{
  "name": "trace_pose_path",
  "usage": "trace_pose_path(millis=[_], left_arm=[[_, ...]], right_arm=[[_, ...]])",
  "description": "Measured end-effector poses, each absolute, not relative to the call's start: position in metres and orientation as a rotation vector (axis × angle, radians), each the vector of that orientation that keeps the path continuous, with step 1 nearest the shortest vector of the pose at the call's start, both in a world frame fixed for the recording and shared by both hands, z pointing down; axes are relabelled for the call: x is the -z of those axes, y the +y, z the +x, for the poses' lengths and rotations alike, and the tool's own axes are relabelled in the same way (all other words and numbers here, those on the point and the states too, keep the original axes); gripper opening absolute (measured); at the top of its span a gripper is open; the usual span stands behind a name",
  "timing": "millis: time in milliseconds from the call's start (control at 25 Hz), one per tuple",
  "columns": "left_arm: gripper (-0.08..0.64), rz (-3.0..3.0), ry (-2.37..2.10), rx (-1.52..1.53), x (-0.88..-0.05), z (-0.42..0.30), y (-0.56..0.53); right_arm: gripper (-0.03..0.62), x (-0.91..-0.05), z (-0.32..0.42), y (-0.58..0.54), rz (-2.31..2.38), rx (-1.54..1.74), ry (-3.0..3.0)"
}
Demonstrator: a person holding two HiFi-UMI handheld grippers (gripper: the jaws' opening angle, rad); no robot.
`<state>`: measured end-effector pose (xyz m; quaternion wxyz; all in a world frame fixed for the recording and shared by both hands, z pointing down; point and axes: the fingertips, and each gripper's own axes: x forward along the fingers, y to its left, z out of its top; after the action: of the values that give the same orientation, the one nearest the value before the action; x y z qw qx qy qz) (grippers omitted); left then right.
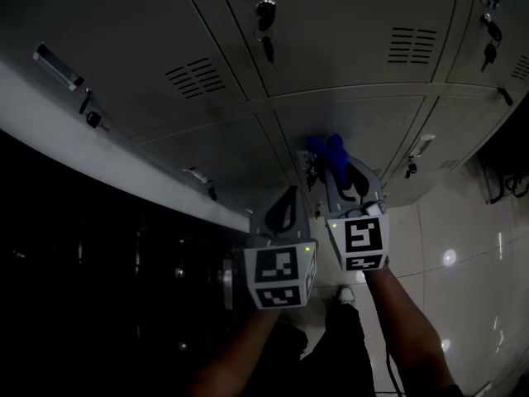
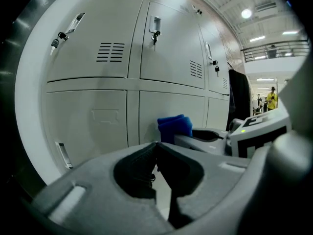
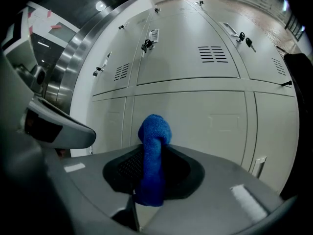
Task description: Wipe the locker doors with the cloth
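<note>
My right gripper (image 3: 152, 156) had its jaws clamped on the blue cloth (image 3: 154, 127), pinched across a fold so that a soft bunched end stood out past the tips; my left gripper (image 2: 157, 147), just beside it, had its jaws together on nothing. The cloth looked light, limp and easy to crush, so I judged a deep pinch across the fold best; the locker doors (image 3: 195, 114) stood close ahead, though I could not tell whether the cloth touched them.

Both grey: left tongs (image 1: 288, 195), right tongs (image 1: 343, 172); black pads (image 2: 134, 173); black-white marker cubes (image 1: 281, 275); green LEDs (image 1: 307, 249).
</note>
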<state>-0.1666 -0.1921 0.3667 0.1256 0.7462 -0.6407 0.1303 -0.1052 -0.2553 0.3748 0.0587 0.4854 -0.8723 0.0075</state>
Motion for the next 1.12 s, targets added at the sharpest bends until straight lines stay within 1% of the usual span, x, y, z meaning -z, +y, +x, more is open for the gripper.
trace_pose_path(millis=[440, 760, 920, 1120], left_arm=[[0.003, 2.129, -1.861, -0.325, -0.381, -0.110, -0.210], [0.003, 2.142, -1.827, -0.363, -0.394, -0.098, -0.210], [0.003, 2.140, -1.833, -0.374, -0.397, -0.104, -0.204], [0.003, 2.100, -1.870, -0.363, -0.403, -0.128, -0.192]], right_arm=[[0.083, -0.389, 0.001, -0.279, 1.553, -0.064, -2.548], [0.083, -0.396, 0.041, -0.289, 1.630, -0.072, -2.493], [0.083, -0.392, 0.034, -0.284, 1.619, -0.068, -2.516], [0.083, -0.382, -0.025, -0.255, 1.517, -0.047, -2.627]])
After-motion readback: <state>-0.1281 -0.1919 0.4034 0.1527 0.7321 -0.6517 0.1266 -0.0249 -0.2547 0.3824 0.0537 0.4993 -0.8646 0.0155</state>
